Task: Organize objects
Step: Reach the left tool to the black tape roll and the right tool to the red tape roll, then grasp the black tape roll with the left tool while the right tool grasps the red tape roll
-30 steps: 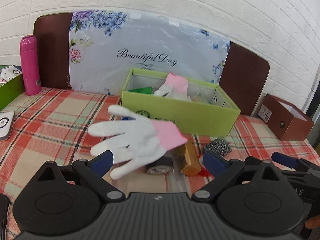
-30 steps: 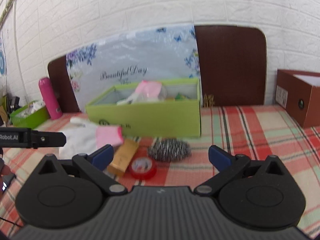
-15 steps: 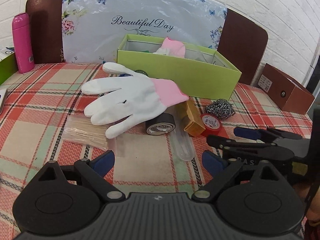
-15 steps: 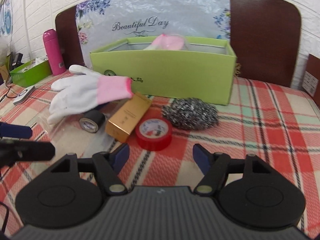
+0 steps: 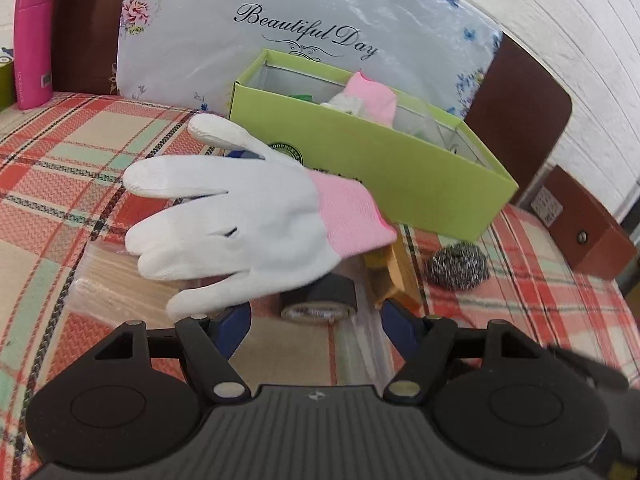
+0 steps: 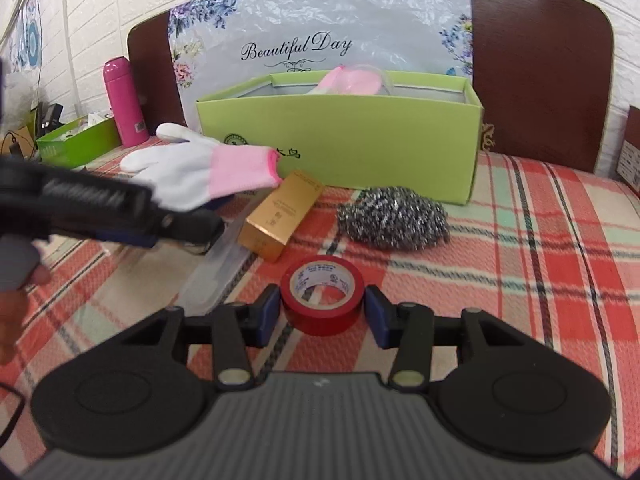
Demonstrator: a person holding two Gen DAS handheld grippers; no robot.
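While both my tools sit low over the plaid cloth, this is what lies ahead, nearest first.

Right gripper [image 6: 322, 313]: my two blue pads flank the red tape roll [image 6: 322, 295]; the jaws have just been closing, and the left pad looks to touch the roll while a thin gap shows at the right pad, so I cannot tell if the grip is firm.

Left gripper [image 5: 316, 320]: jaws apart with nothing pinched, and they have just been closing a little; the black tape roll [image 5: 318, 301] sits just ahead between the pads, untouched.

White glove with pink cuff [image 5: 248, 216]: draped over the black roll and a clear packet of wooden sticks [image 5: 116, 280], its lowest finger overlapping my left pad in view.

Clear plastic tube [image 6: 218, 272]: lying flat on the tablecloth [image 6: 540, 264], beside the red roll.

Gold box [image 6: 282, 214]: lying slantwise, one end by the glove's cuff.

Steel scourer [image 6: 392, 218]: just beside the gold box, near the green box's front wall.

Green box [image 6: 360, 152]: open-topped, a second pink-cuffed glove [image 6: 348, 80] poking out.

Pink bottle [image 6: 120, 102]: upright, far left.

Flowered panel [image 6: 296, 36]: leaning behind the green box.
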